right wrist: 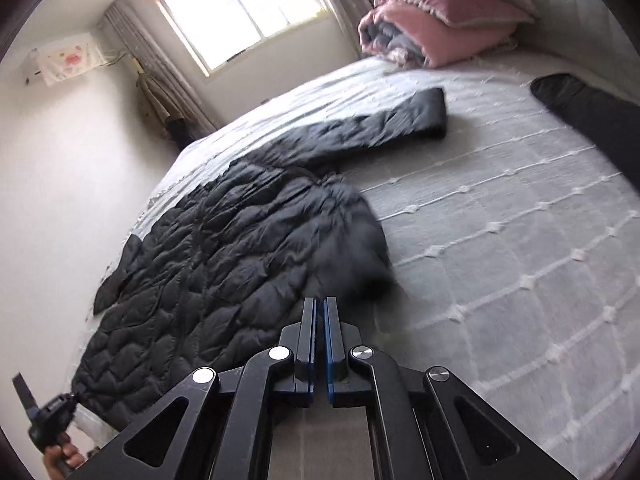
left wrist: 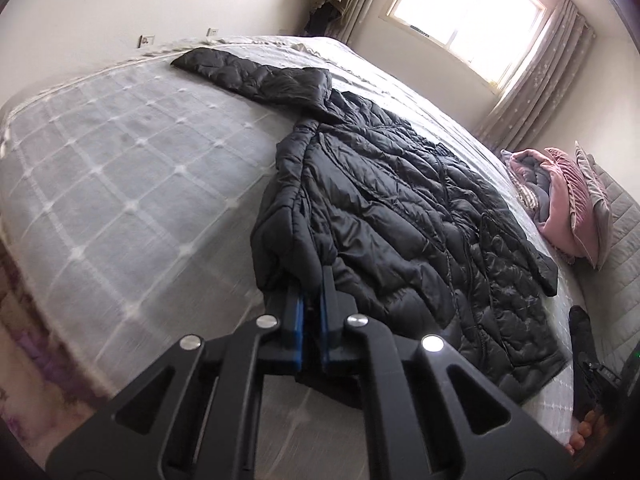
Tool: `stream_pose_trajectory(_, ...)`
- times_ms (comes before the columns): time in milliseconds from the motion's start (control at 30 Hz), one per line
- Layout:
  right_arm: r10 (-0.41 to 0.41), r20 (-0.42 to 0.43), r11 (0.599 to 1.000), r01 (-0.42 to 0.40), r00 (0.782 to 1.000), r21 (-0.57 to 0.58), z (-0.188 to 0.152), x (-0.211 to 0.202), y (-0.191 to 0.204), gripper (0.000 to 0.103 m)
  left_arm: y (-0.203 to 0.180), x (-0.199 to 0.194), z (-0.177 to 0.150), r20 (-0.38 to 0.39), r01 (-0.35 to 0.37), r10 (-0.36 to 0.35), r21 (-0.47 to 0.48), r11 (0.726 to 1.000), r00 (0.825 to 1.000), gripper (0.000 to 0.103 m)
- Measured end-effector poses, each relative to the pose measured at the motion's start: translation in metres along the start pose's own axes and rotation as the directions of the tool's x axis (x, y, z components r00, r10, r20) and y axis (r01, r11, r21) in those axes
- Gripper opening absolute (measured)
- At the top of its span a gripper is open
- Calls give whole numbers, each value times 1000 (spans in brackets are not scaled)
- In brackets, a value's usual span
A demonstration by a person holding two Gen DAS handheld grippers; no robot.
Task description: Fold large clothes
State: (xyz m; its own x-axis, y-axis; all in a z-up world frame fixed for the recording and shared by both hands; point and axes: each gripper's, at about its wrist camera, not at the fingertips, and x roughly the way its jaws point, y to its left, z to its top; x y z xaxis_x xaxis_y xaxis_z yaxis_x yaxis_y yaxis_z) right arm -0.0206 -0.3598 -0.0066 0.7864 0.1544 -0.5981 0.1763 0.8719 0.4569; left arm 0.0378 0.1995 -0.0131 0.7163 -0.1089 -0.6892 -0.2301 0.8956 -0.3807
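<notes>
A large black quilted puffer coat [left wrist: 400, 216] lies spread on the grey bed [left wrist: 120, 184]. One sleeve [left wrist: 248, 72] stretches toward the far wall. My left gripper [left wrist: 310, 280] is shut on the coat's near folded edge. In the right wrist view the same coat [right wrist: 208, 252] lies to the left, with a sleeve [right wrist: 384, 124] stretched toward the pillows. My right gripper [right wrist: 320, 304] is shut, its tips at the coat's blurred hood or collar end [right wrist: 360, 240]; whether cloth is pinched there cannot be told. The left gripper also shows at the right wrist view's lower left [right wrist: 48, 416].
Pink and grey folded bedding and pillows [left wrist: 560, 200] sit at the head of the bed, also in the right wrist view [right wrist: 432, 28]. A bright window [left wrist: 468, 12] with curtains is behind. A dark cloth [right wrist: 592, 112] lies at the right edge. The grey checked bedspread [right wrist: 520, 280] stretches right.
</notes>
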Motion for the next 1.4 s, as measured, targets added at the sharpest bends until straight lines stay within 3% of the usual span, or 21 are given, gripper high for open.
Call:
stream_pose_trajectory(133, -19, 26, 999, 20, 999, -25, -12, -17, -14, 3, 5, -19, -15, -21, 52, -53, -31, 998, 998, 7)
stream_pose_trajectory(267, 48, -51, 996, -45, 998, 73, -3, 0, -35, 8, 7, -18, -16, -4, 30, -30, -46, 999, 1000, 7)
stream_pose_trajectory(433, -45, -94, 990, 57, 995, 131, 16, 25, -57, 12, 3, -7, -17, -18, 11, -13, -66, 998, 1000, 8)
stream_pose_trajectory(600, -23, -173, 973, 62, 985, 221, 13, 42, -78, 14, 18, -8, -22, -42, 38, -43, -121, 992, 998, 13)
stream_pose_trajectory(633, -19, -177, 972, 59, 984, 226, 14, 44, -78, 15, 27, -13, -22, -39, 53, -60, -158, 986, 997, 20)
stream_pose_trajectory(700, -12, -173, 973, 51, 985, 223, 10, 42, -77, 17, 40, -21, -21, -43, 76, -86, -202, 976, 995, 41)
stream_pose_trajectory(733, -12, -166, 975, 49, 986, 218, 10, 41, -76, 17, 45, -28, -19, -25, 87, -95, -224, 971, 995, 58)
stream_pose_trajectory(767, -17, -152, 977, 49, 988, 210, 11, 38, -73, 17, 45, -34, -17, -6, 84, -88, -235, 968, 996, 65)
stream_pose_trajectory(867, -43, -92, 985, 58, 995, 163, 16, 27, -59, 21, 37, -50, -8, 43, 78, -71, -223, 972, 997, 66)
stream_pose_trajectory(900, -50, -67, 988, 59, 996, 142, 20, 26, -52, 26, 30, -53, -5, 58, 83, -72, -212, 974, 996, 68)
stream_pose_trajectory(933, -49, -54, 990, 56, 997, 127, 22, 25, -46, 32, 21, -54, 0, 68, 84, -72, -190, 978, 995, 76)
stream_pose_trajectory(967, -46, -44, 993, 50, 998, 108, 27, 25, -37, 58, 10, -51, 4, 65, 86, -76, -166, 982, 995, 81)
stream_pose_trajectory(1000, -42, -38, 995, 45, 998, 89, 31, 27, -28, 92, -2, -47, 9, 50, 91, -85, -142, 986, 995, 81)
stream_pose_trajectory(1033, -35, -24, 997, 37, 999, 65, 37, 29, -17, 97, -19, -39, 14, 22, 106, -104, -116, 988, 994, 81)
stream_pose_trajectory(1100, -15, 10, 1000, 15, 1000, -17, 52, 31, 10, 97, -49, -27, 21, -7, 137, -138, -76, 988, 990, 83)
stream_pose_trajectory(1200, 3, -31, 995, -6, 1000, -100, 79, 49, 36, 98, -111, 2, 31, -67, 165, -162, 42, 985, 985, 85)
stream_pose_trajectory(1267, 4, -75, 996, -11, 997, -88, 95, 71, 38, 98, -153, 36, 35, -133, 240, -225, 115, 964, 965, 86)
stream_pose_trajectory(1300, -1, -91, 997, -6, 996, -72, 101, 86, 35, 98, -171, 55, 36, -186, 294, -267, 138, 946, 946, 86)
stream_pose_trajectory(1333, -4, -100, 998, -2, 995, -57, 100, 96, 29, 98, -190, 80, 35, -255, 366, -322, 148, 919, 912, 86)
stream_pose_trajectory(1400, -5, -147, 1000, 4, 989, -7, 90, 118, 11, 98, -217, 123, 30, -341, 414, -351, 133, 900, 872, 86)
